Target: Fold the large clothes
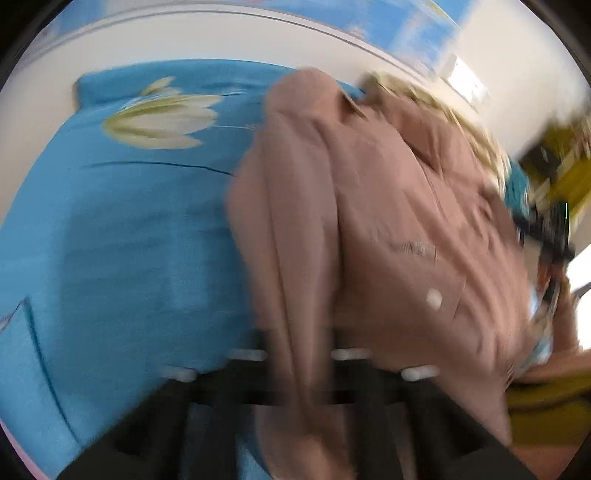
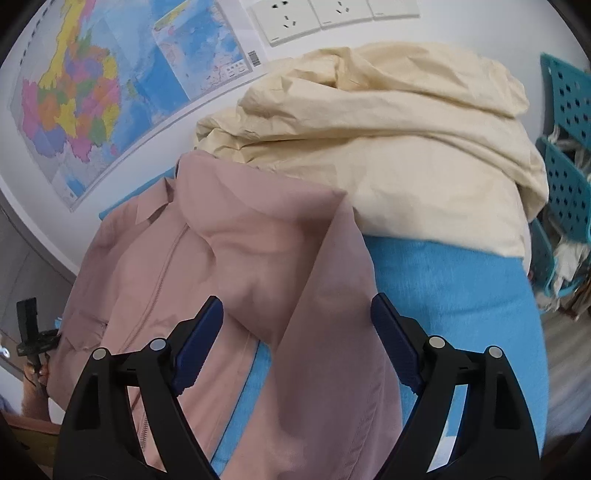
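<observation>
A pink zip jacket (image 1: 388, 206) lies on a blue flowered bed sheet (image 1: 129, 240). The left wrist view is blurred by motion. In it my left gripper (image 1: 299, 354) is shut on a long fold of the pink jacket that runs up between its fingers. In the right wrist view the same jacket (image 2: 229, 240) lies with one flap folded over. My right gripper (image 2: 295, 332) hangs open just above that flap, its blue pads (image 2: 199, 343) wide apart and touching nothing.
A crumpled cream garment (image 2: 388, 140) is heaped behind the jacket against the white wall. A coloured map (image 2: 92, 92) and wall sockets (image 2: 295, 18) are on that wall. Teal perforated baskets (image 2: 569, 147) stand at the right. Bare blue sheet (image 2: 461, 295) shows to the jacket's right.
</observation>
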Available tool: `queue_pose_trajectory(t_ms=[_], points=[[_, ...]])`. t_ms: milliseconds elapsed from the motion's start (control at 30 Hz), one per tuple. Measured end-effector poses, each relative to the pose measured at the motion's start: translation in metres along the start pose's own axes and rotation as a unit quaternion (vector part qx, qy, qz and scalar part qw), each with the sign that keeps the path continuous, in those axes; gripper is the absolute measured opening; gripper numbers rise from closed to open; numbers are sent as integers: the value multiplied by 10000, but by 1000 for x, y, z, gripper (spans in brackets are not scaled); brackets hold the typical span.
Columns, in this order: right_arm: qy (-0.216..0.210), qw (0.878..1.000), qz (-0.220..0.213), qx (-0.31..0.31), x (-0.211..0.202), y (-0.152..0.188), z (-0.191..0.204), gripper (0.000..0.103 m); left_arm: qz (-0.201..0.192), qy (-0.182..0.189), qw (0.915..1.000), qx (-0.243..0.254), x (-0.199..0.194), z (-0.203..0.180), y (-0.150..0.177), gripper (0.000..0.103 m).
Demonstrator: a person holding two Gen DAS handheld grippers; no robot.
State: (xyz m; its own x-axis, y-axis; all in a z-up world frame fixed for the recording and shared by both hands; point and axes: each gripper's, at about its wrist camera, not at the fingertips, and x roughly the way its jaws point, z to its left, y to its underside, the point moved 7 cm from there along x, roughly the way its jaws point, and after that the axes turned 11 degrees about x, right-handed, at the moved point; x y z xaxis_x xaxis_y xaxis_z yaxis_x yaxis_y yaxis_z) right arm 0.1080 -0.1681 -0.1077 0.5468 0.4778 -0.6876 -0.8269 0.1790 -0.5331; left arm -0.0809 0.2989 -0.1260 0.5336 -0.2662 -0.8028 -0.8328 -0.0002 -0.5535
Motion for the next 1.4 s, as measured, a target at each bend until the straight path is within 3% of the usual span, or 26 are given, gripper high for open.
queue_pose_trajectory(t_ms=[100, 167, 200, 233, 267, 300, 367, 433, 500, 633, 733, 767, 800, 833, 867, 1033, 1100, 1200, 1233, 1267, 1333, 1400], points=[[-101, 9999, -43, 113, -6, 1, -6, 79, -452, -752, 9957, -286, -43, 31, -23, 4], [-68, 9999, -107, 58, -10, -1, -5, 78, -819, -944, 9903, -615, -79, 52, -37, 7], [-62, 9999, -141, 26, -12, -1, -4, 78, -915, -1421, 9832, -689, -95, 64, -44, 18], [-56, 9998, -178, -37, -13, -2, -2, 78, -811, -2084, 9718, -749, -104, 76, -46, 29], [-20, 9997, -220, -131, -14, -3, 2, 78, -579, -2718, 9573, -797, -106, 86, -45, 49], [15, 9995, -257, -196, -13, -6, 6, 78, -386, -3076, 9479, -732, -103, 90, -46, 52], [28, 9987, -316, -397, -11, -12, 17, 78, -257, -3209, 9448, -603, -93, 85, -51, 53], [24, 9967, -376, -724, -4, -21, 39, 78, -407, -3037, 9509, -441, -83, 71, -64, 65], [9, 9933, -412, -1078, 8, -29, 65, 81, -653, -2608, 9632, -31, -68, 45, -86, 81], [127, 9787, -501, -1985, 49, -44, 125, 86, -636, -2173, 9712, 741, -17, -8, -130, 83], [545, 9635, -517, -2568, 94, -54, 153, 85, -385, -1853, 9757, 1101, 38, -40, -157, 83], [746, 9583, -416, -2728, 116, -57, 158, 80, -302, -1805, 9763, 1158, 53, -43, -163, 83], [891, 9548, -335, -2814, 129, -60, 159, 54, -191, -1723, 9777, 1185, 69, -44, -169, 83], [1038, 9503, -229, -2928, 142, -65, 160, 13, -95, -1613, 9797, 1184, 83, -44, -172, 83], [1063, 9502, -154, -2925, 147, -69, 159, 5, -45, -1563, 9808, 1168, 94, -44, -174, 82], [453, 9800, -596, -1844, 119, -128, 144, 4, 92, -1423, 9847, 1001, 126, -37, -173, 82], [566, 9821, -381, -1756, 134, -129, 132, 6, 166, -1373, 9858, 949, 133, -34, -169, 83], [641, 9819, -296, -1756, 133, -125, 122, 21, 169, -1413, 9849, 982, 135, -35, -168, 83], [472, 9844, -314, -1663, 122, -124, 121, 36, 141, -1420, 9848, 994, 133, -36, -167, 83], [373, 9859, -372, -1591, 107, -124, 119, 42, 117, -1402, 9850, 996, 129, -37, -166, 83], [314, 9847, -590, -1609, 72, -118, 114, 72, 6, -1329, 9854, 1068, 118, -43, -163, 83], [440, 9800, -787, -1775, 33, -102, 103, 80, -92, -1278, 9850, 1156, 107, -50, -160, 83]])
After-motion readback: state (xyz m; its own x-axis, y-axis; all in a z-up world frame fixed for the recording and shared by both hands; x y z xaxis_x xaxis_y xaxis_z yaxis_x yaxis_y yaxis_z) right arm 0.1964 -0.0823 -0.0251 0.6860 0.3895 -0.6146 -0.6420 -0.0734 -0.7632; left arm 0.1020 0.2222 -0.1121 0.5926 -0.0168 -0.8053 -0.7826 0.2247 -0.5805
